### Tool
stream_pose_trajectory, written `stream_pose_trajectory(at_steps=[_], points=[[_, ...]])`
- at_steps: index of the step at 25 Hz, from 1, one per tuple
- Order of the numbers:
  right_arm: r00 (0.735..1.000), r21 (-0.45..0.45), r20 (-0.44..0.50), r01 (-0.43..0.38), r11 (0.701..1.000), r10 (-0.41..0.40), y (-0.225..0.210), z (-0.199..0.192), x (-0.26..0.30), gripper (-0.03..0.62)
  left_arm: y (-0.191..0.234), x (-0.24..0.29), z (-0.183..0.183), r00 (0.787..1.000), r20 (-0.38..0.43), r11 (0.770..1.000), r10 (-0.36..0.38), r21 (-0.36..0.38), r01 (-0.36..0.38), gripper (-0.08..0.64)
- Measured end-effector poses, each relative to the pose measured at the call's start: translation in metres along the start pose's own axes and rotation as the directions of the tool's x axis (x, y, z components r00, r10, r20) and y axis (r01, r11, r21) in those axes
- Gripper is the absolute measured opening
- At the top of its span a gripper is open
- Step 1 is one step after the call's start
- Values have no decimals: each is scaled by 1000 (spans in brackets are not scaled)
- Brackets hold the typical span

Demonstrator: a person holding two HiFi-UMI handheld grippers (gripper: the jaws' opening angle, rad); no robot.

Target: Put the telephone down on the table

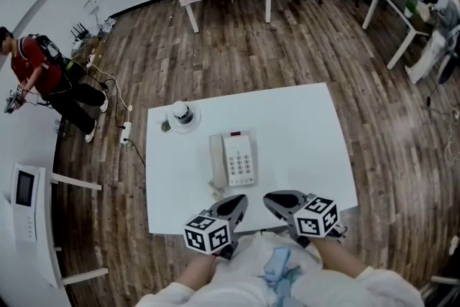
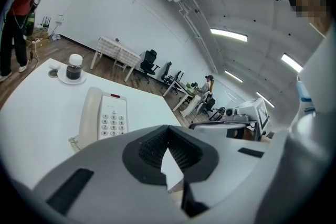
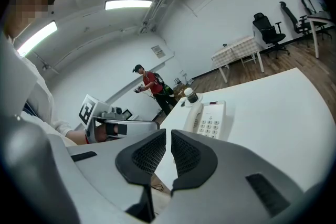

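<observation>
Head view: the telephone lies on the white desk, handset in its cradle, just beyond the left gripper and right gripper.
Left gripper view: jaws fully together, empty; telephone far left.
Right gripper view: jaws all but closed, thin slit, nothing held.
</observation>
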State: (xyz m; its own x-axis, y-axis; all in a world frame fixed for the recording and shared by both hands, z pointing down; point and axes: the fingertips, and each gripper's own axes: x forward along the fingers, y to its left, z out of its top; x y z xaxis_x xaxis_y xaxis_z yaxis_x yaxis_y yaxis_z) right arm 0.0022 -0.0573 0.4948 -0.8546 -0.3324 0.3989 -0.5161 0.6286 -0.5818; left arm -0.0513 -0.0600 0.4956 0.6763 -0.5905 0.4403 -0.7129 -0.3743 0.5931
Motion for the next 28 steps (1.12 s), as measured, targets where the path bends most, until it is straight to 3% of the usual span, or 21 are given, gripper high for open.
stream_pose_trajectory(at_steps=[13, 16, 19, 23, 28], points=[[1000, 50, -1, -29, 998, 29, 9, 7, -3, 38, -11, 2, 10, 1000, -1, 1000, -23, 15, 23, 0], [999, 106, -8, -43, 993, 44, 13, 4, -4, 37, -13, 3, 7, 999, -20, 999, -37, 4, 37, 2], [998, 146, -28, -58, 988, 62, 16, 7, -8, 35, -17, 5, 11, 997, -43, 998, -58, 14, 59, 2], [994, 134, -82, -62, 989, 73, 15, 11, -12, 35, -17, 6, 23, 997, -55, 997, -60, 51, 63, 0], [993, 153, -96, -56, 987, 71, 10, 15, -12, 35, -14, 2, 27, 997, -49, 997, -58, 46, 60, 1]])
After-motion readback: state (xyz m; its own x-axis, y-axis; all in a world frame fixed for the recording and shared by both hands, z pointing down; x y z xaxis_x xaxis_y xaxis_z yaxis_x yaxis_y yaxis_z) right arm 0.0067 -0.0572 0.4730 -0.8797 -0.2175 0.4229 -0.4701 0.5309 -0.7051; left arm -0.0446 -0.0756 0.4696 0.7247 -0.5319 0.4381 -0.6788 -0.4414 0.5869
